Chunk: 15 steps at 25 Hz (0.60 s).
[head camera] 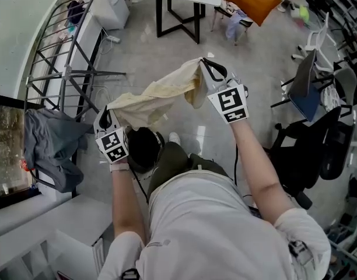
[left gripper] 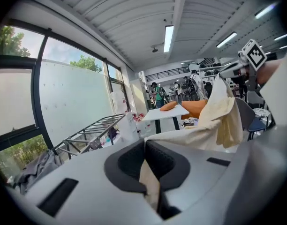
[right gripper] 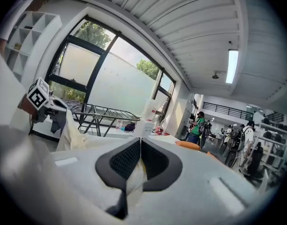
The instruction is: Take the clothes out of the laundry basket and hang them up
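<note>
1. The left gripper (head camera: 106, 112) is clamped shut on one edge of the cream garment (head camera: 161, 92); its own view shows fabric pinched between the pads and trailing down the throat
2. The right gripper (head camera: 205, 64) is likewise closed tight, with the opposite edge nipped between its jaws. It sits at about one o'clock from the person, and the left gripper at about ten
3. The garment hangs in the air between the two grippers, clear of the floor. It sags in the middle, and a flap folds down beside the right gripper. The two-point hold probably serves to spread the cloth flat so it can go over a rail rather than land bunched
4. The drying rack (head camera: 62, 51) stands at ten to eleven o'clock in the head view, well apart from the garment. A grey garment (head camera: 50, 144) is already draped at its near end, at nine o'clock. The step in hand looks like spreading the cloth and carrying it toward the rack; nothing of it is on a rail yet
5. Only the head view gives the full span, the sag and the gap to the rack; it does not show pad contact
6. Only the gripper views show cloth inside the jaws, and each sees the other gripper across the fabric. The left gripper view also shows the rack side-on at eight o'clock and a white table (left gripper: 167, 112) beyond
7. No view shows a laundry basket that can be made out
</note>
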Tool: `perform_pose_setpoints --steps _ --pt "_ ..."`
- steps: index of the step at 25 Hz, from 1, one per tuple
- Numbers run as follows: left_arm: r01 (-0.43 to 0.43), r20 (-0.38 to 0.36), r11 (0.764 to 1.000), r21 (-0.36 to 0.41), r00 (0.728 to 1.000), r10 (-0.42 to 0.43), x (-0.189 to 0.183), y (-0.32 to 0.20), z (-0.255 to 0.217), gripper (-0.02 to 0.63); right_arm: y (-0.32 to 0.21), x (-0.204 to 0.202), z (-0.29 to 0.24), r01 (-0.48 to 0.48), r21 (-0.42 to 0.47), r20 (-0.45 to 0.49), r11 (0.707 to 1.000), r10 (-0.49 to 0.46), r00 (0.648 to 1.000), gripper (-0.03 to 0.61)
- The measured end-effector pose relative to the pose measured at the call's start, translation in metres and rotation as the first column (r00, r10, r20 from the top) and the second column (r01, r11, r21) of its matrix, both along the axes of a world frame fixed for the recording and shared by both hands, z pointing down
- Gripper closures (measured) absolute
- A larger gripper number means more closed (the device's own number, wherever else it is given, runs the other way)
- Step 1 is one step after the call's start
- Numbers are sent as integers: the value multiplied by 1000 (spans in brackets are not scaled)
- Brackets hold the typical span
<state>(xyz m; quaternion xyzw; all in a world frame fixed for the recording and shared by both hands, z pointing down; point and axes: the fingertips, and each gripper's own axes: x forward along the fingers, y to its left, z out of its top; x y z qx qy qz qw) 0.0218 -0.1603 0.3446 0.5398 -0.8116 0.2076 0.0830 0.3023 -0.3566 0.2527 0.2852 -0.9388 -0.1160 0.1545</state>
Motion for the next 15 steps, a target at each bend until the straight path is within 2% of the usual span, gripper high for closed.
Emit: perform_pose_setpoints --steps 6,9,15 --pt "62 62 995 76 996 -67 -39 -41 -29 612 -49 -51 16 61 30 -45 998 -60 997 565" --pt "121 82 987 103 988 -129 -71 -53 -37 611 -75 -97 17 116 42 -49 992 -114 992 565" --pt "267 66 957 109 959 -275 -144 -59 -42 612 -113 -200 19 242 40 -46 969 -240 970 565"
